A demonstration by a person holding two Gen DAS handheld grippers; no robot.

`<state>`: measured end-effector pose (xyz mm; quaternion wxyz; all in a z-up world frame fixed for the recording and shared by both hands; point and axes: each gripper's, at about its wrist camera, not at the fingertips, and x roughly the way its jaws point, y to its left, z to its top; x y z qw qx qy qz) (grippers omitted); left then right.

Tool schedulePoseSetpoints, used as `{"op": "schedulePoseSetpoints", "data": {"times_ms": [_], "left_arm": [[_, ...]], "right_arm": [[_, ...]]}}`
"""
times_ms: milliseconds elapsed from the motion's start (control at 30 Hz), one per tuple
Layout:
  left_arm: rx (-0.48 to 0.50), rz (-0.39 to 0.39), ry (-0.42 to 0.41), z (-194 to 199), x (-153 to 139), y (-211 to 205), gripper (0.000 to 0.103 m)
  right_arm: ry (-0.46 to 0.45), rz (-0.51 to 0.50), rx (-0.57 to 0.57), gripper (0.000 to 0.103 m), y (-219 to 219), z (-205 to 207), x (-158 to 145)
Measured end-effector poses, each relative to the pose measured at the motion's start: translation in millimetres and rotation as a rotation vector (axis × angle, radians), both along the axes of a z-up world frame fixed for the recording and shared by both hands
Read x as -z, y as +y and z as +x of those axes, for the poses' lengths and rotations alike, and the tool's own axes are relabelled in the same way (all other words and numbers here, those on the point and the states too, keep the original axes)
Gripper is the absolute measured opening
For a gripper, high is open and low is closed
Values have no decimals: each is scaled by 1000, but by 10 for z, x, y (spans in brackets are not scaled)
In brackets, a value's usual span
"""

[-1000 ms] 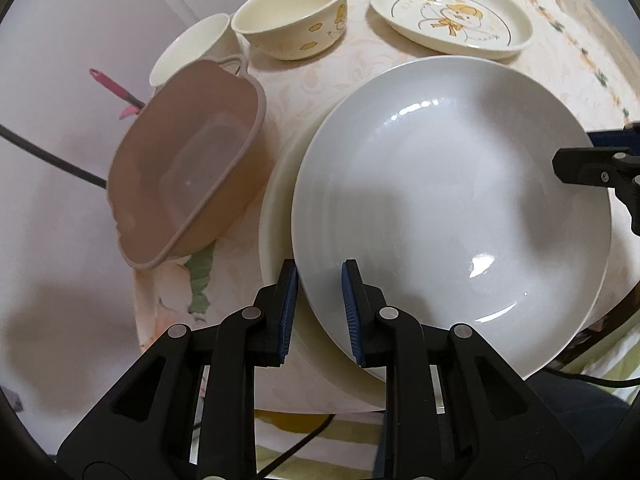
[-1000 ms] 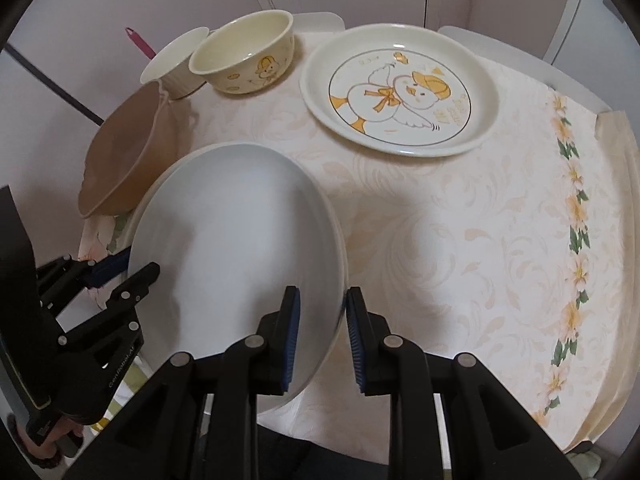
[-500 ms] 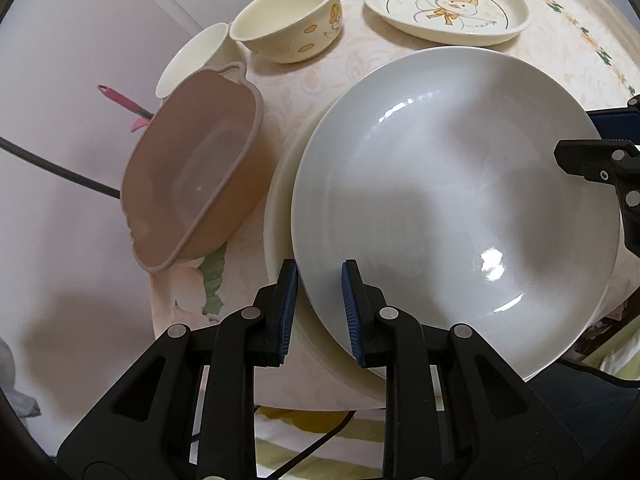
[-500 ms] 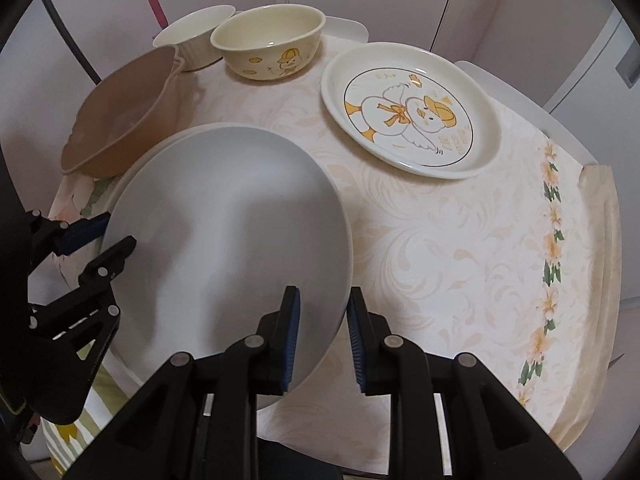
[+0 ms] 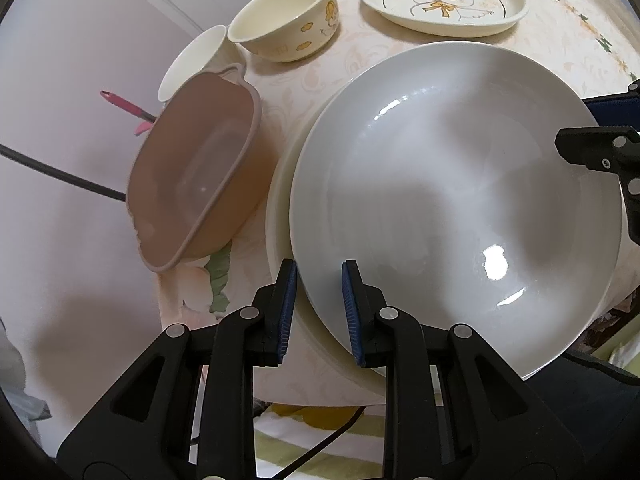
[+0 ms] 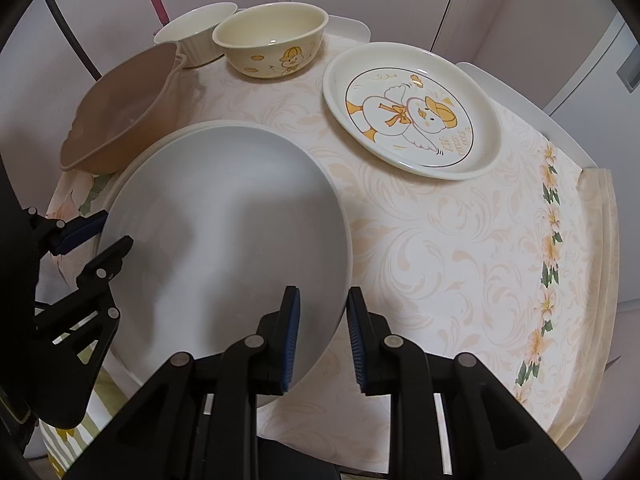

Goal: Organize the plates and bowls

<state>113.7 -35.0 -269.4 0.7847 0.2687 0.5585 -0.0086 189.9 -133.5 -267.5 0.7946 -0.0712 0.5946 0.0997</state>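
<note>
The white plate (image 5: 452, 208), at frame centre above a cream plate (image 5: 280, 216), is being gripped at opposite rims by both sets of jaws; uneven lifting is risking slippage onto the counter (image 6: 440, 240).

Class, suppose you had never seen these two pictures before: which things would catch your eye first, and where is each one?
First comes the big white plate, gripped at opposite rims by the left gripper and the right gripper, just above a cream plate at the table's near left. Next, the duck plate lies flat at the far right. The brown tub tilts at the left edge.
</note>
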Motion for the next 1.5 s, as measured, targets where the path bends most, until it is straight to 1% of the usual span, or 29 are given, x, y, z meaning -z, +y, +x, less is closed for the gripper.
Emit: {"op": "schedulePoseSetpoints", "data": {"times_ms": [133, 333, 400, 467, 533, 567, 600, 633, 667, 700, 733, 767, 800, 900, 1000, 1067, 1167, 1233, 1267, 1300, 1333, 1367, 1400, 1433, 1467, 1500], "left_arm": [[0, 32, -13, -1, 5, -4, 20], [1, 11, -5, 15, -18, 30, 20], [-13, -17, 8, 30, -67, 67, 20], [-23, -44, -1, 37, -181, 85, 20], [-35, -108, -12, 94, -345, 123, 20], [-46, -159, -19, 128, -432, 143, 20], [-61, -226, -23, 173, -528, 168, 20], [-81, -308, -25, 229, -623, 192, 20], [-99, -390, -25, 299, -693, 212, 20], [-109, -471, -24, 378, -745, 222, 21], [-117, -528, -14, 442, -762, 222, 21], [-129, -583, 3, 507, -762, 209, 21], [-135, -615, 19, 596, -750, 160, 21], [-130, -653, 34, 768, -713, -5, 21], [-153, -702, 62, 907, -649, -156, 21], [-187, -719, 83, 1028, -583, -240, 22], [-256, -718, 93, 1188, -495, -333, 23], [-297, -714, 107, 1288, -440, -368, 26], [-313, -707, 116, 1327, -411, -389, 35], [-326, -698, 124, 1373, -383, -408, 63], [-331, -704, 126, 1387, -392, -436, 83], [-331, -720, 108, 1377, -424, -453, 102], [-335, -731, 80, 1353, -470, -453, 103], [-351, -728, 74, 1341, -480, -455, 103], [-371, -702, 83, 1352, -450, -466, 103], [-394, -659, 90, 1377, -404, -481, 103]], "right_arm": [[-1, 2, 2, 22, 1, -5, -2], [-2, 10, 9, 22, -4, -14, -15], [-9, 15, 13, 22, -15, -15, -47], [-32, 31, 23, 22, -61, -18, -137], [-65, 50, 41, 22, -145, -26, -260], [-87, 70, 57, 22, -222, -30, -344], [-105, 89, 76, 26, -303, -32, -417], [-120, 106, 97, 35, -397, -29, -489], [-136, 122, 113, 72, -473, -25, -548], [-160, 142, 130, 103, -568, -23, -615], [-199, 166, 149, 103, -687, -26, -704], [-219, 179, 164, 103, -771, -24, -760], [-232, 191, 176, 103, -842, -16, -804], [-270, 210, 213, 103, -1109, 77, -929], [-285, 208, 207, 103, -1323, 196, -955], [-276, 236, 195, 103, -1443, 309, -916], [-236, 284, 184, 103, -1604, 505, -802], [-226, 309, 160, 103, -1698, 631, -732], [-224, 313, 150, 103, -1718, 679, -707], [-220, 321, 143, 103, -1740, 723, -675], [-214, 332, 136, 103, -1768, 767, -642], [-206, 352, 130, 103, -1788, 809, -606], [-200, 368, 125, 103, -1803, 846, -576], [-195, 378, 121, 103, -1823, 869, -541], [-188, 386, 117, 103, -1839, 899, -507], [-180, 393, 110, 103, -1854, 933, -470]]}}
